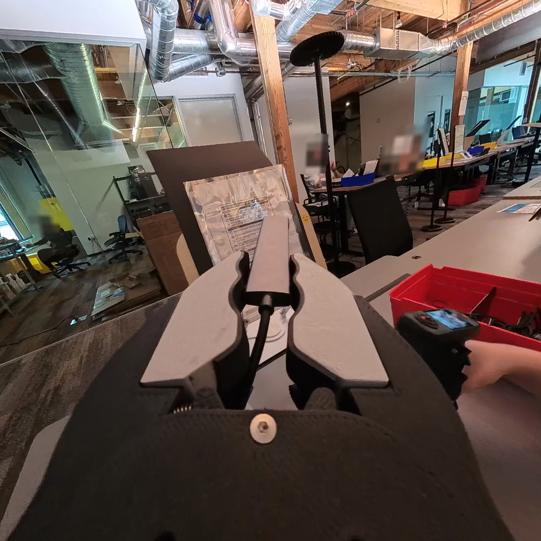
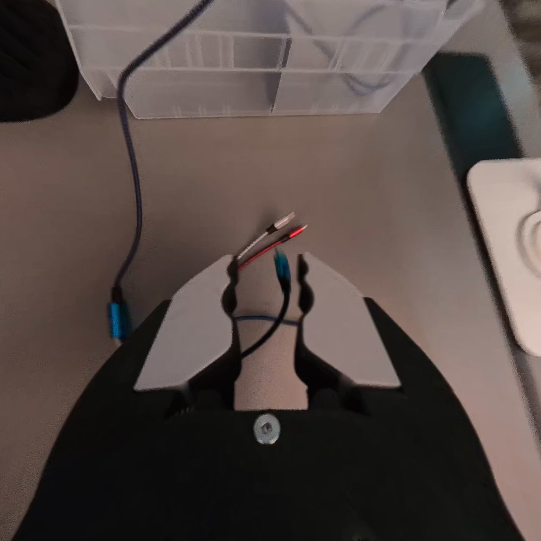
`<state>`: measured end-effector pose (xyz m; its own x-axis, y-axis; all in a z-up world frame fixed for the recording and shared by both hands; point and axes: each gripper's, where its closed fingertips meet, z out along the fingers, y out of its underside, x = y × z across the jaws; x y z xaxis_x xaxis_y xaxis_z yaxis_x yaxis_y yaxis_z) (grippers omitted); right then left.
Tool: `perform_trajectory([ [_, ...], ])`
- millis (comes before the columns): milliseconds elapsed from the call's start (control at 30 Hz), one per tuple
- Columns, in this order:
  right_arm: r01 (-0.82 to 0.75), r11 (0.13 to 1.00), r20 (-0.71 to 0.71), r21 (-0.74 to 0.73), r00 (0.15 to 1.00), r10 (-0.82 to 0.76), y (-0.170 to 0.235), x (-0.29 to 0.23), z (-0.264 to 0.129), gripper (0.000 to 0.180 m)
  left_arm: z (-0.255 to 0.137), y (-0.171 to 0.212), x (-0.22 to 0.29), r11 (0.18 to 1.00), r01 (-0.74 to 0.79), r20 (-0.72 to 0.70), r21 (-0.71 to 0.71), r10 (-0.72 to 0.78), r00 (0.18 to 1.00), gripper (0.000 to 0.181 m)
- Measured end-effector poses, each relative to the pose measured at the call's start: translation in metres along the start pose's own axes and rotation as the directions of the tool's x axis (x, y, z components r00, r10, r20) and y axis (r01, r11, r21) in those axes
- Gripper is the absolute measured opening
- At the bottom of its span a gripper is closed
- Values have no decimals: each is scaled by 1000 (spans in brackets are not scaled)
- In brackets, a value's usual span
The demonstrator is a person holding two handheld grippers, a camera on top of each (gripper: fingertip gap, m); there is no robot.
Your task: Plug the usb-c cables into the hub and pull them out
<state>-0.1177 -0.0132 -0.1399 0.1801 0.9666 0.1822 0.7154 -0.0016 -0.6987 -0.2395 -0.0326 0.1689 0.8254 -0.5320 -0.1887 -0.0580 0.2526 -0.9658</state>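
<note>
Counter (image 2: 205, 181): grey, clear organiser (image 2: 248, 73) at far edge.
Left hand-held gripper (image 1: 268, 263): clamped on hub (image 1: 270, 254).
Right hand-held gripper (image 2: 268, 259): spread wide, straddling blue-tipped cable (image 2: 281, 268).

Glaring brightly across the glass wall (image 1: 73, 131) in the left wrist view; blurring dimly, bending at edges in the right.

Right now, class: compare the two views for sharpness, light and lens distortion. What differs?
Left wrist view: sharp, bright daylight, wide-angle bending of the wooden posts, the slim grey metal hub crisp in the left claw. Right wrist view: dimmer and motion-blurred, smearing the blue-tipped cable plug.
</note>
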Motion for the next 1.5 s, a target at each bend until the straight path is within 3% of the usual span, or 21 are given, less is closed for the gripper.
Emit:
perform_trajectory([
  [67, 127, 991, -89, 32, 988, -124, -17, 5, -11, 66, -6, -3, -4, 1000, 20, -7, 12, -20, 1000, 26],
  [167, 376, 919, -210, 120, 914, -346, -70, 5, -25, 73, -16, -8, -15, 998, 53, -5, 39, -53, 999, 26],
  [267, 601, 789, -207, 127, 794, -571, -128, -6, -18, 73, -23, -9, -23, 994, 94, -16, 56, -93, 995, 26],
  [333, 654, 747, -146, 120, 756, -638, -161, -6, -4, 74, -26, -7, -29, 993, 104, -6, 56, -104, 995, 26],
  [467, 608, 794, -51, -12, 793, -607, -204, 30, 43, 85, -34, -7, -42, 989, 130, 13, 75, -131, 991, 26],
  [633, 565, 786, 111, -250, 824, -556, -199, 52, 98, 85, -49, -8, -59, 981, 167, 35, 94, -171, 985, 26],
  [800, 609, 539, 201, -583, 750, -630, -157, 77, 123, 84, -65, -13, -71, 970, 201, 41, 136, -209, 977, 26],
  [867, 589, 485, 216, -646, 752, -623, -150, 80, 130, 81, -69, -15, -71, 966, 212, 31, 148, -219, 975, 26],
  [967, 512, 471, 201, -718, 801, -565, -141, 86, 136, 61, -76, -20, -72, 965, 204, 40, 162, -213, 976, 25],
  [1033, 462, 428, 200, -777, 825, -528, -130, 95, 130, 33, -84, -24, -73, 965, 196, 52, 175, -208, 977, 25],
  [1067, 446, 445, 203, -777, 845, -494, -129, 93, 130, 8, -88, -27, -72, 963, 196, 50, 187, -208, 977, 25],
  [1167, 426, 487, 129, -763, 838, -530, -147, 103, 120, 4, -100, -39, -67, 952, 197, 27, 232, -209, 977, 26],
  [1267, 394, 602, 30, -695, 852, -523, -179, 115, 90, 3, -114, -54, -61, 937, 180, 14, 299, -193, 981, 25],
  [1333, 353, 673, -48, -650, 865, -500, -200, 126, 56, 3, -124, -64, -57, 922, 167, 7, 349, -181, 983, 25],
  [1500, 246, 760, -182, -602, 884, -430, -228, 145, -60, 3, -130, -73, -45, 914, 169, -35, 369, -168, 985, 26],
])
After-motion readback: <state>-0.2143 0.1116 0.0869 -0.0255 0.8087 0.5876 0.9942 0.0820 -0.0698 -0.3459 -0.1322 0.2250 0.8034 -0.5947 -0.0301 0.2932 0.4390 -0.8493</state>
